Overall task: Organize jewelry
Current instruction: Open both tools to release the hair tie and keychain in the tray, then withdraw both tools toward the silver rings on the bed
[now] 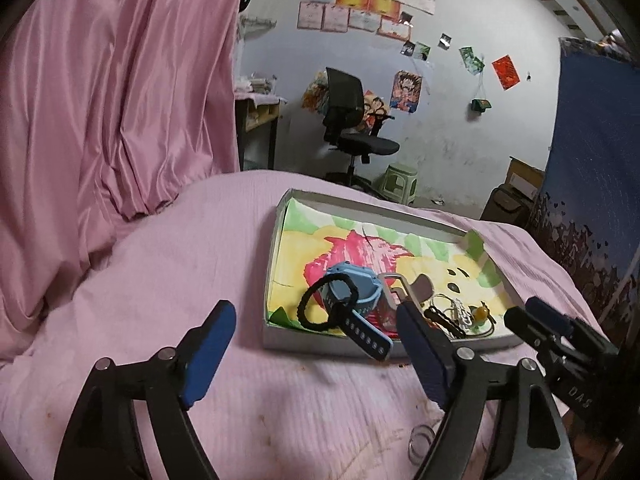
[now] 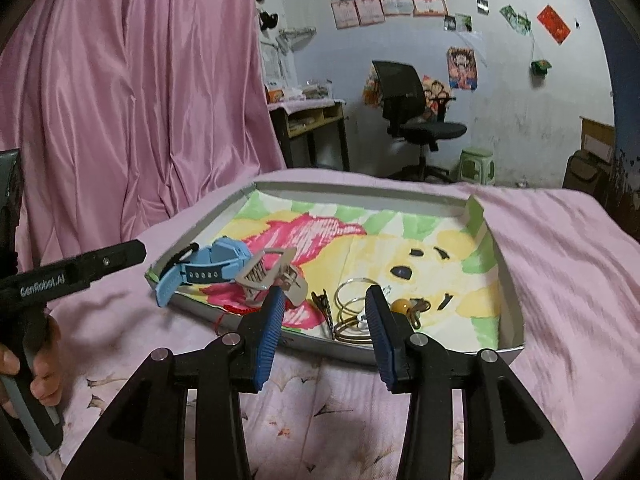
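Observation:
A shallow box [image 1: 312, 344] lined with a coloured drawing lies on the pink bed; its rim [image 2: 360, 194] also shows in the right wrist view. Inside are a blue watch [image 1: 348, 284] [image 2: 224, 256], a black hair tie [image 1: 310, 308], a grey claw clip [image 2: 272, 276], thin metal bangles [image 2: 352, 292], a dark small clip [image 2: 326, 304] and an amber bead [image 2: 402, 305]. My left gripper [image 1: 313, 306] is open wide before the box's near left corner, holding nothing. My right gripper [image 2: 325, 292] stands open at the front wall with nothing pressed between its pads.
A pink curtain [image 1: 120, 100] hangs at the left. Beyond the bed are an office chair [image 2: 416, 120], a green stool [image 2: 476, 164] and a desk [image 2: 312, 120]. A blue cloth [image 1: 592, 160] hangs at the right. A thin wire ring [image 1: 420, 440] lies on the sheet.

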